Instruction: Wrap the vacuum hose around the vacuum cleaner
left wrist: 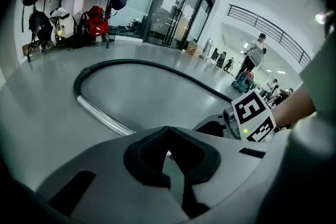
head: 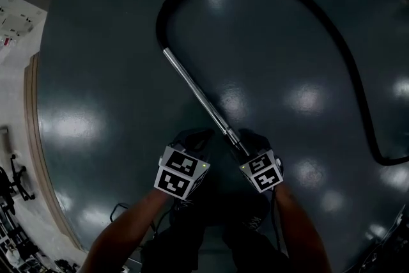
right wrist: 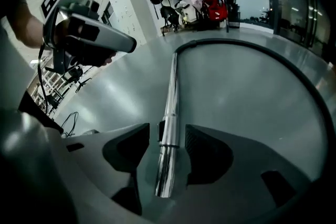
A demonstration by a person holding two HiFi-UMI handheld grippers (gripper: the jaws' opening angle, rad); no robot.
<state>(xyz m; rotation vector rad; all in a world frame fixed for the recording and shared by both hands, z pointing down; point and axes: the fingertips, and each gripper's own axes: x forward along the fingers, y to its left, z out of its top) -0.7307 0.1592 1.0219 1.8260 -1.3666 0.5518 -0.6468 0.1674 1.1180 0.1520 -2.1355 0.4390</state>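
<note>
- Right gripper (right wrist: 167,149) is low over the dark floor (head: 96,73) with its jaws standing wide. The near end of the chrome wand (head: 198,96) lies right in the gap between them.
- A sliver of space shows on each side of the tube, so the pads aren't pressing. It is straddled, not gripped.
- This is the line that matters: seen from the right gripper, the wand's long axis runs dead ahead to 12 o'clock, in line with the jaws. My read is that a straight close would catch it across its width.
- In the head view the same tube heads off from the right gripper towards about 11 o'clock.
- At its far end it meets the black hose (head: 332,35). The hose curls over through 12 o'clock, sweeps wide to the right and leaves the picture near 4 o'clock.
- Left gripper (left wrist: 169,152) has its jaws fully together on nothing. It sits just beside the right one, at that gripper's 9 o'clock.
- From the left gripper the wand passes off at about 2 o'clock, clear of its tips. The right hand is plainly the nearer one for the pickup.
- The vacuum cleaner body isn't in any view, so I can't say which way the hose has to travel.
</note>
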